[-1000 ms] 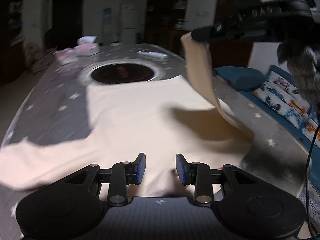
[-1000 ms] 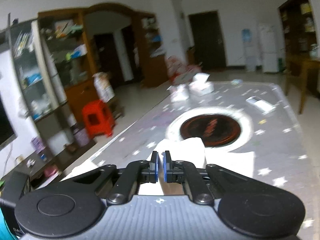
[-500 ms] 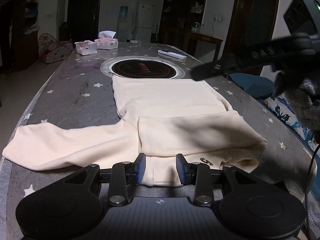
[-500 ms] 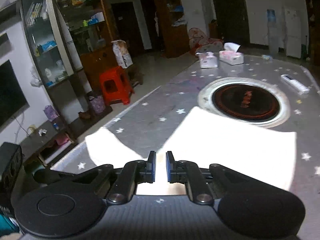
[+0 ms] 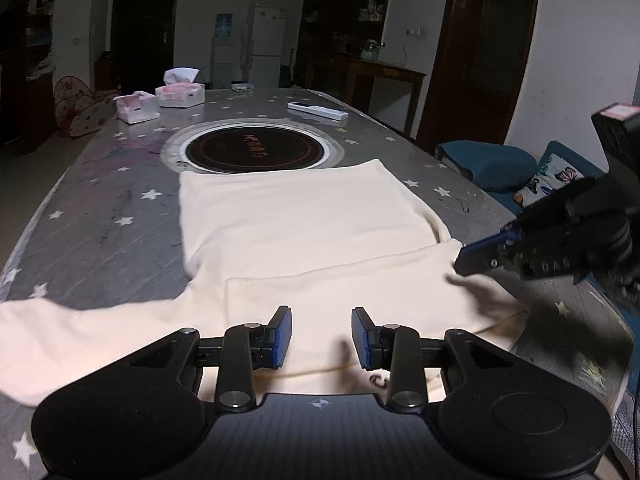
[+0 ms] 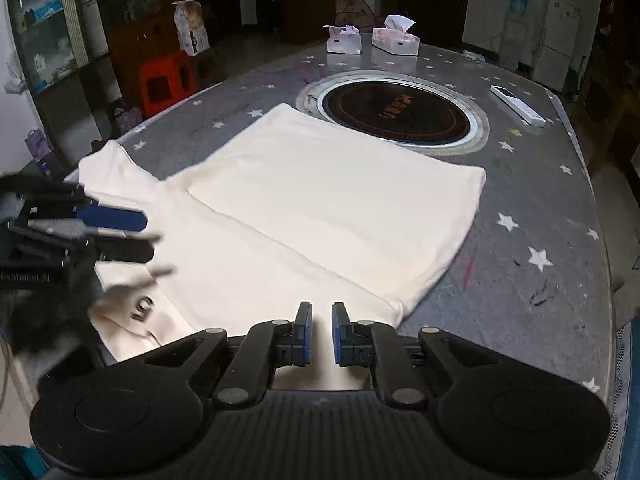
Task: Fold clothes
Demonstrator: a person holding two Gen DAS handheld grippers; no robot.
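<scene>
The cream garment's (image 5: 304, 232) left sleeve runs past the frame edge. The left gripper (image 6: 112, 236) appears blurred, and the small collar mark (image 6: 142, 307) is unreadable.

Cream shirt (image 5: 304, 232) is spread flat on the grey star-print table (image 5: 100, 220), one sleeve folded across the chest, the other sleeve (image 5: 80, 328) trailing off to the left. Left gripper (image 5: 320, 338) sits low over the near edge, jaws apart with nothing between them. Right gripper (image 5: 480, 254) pokes in from the right — tips right at the folded sleeve's corner. Round black cooktop (image 5: 252, 150) and two tissue boxes (image 5: 160, 100) further back.
</scene>
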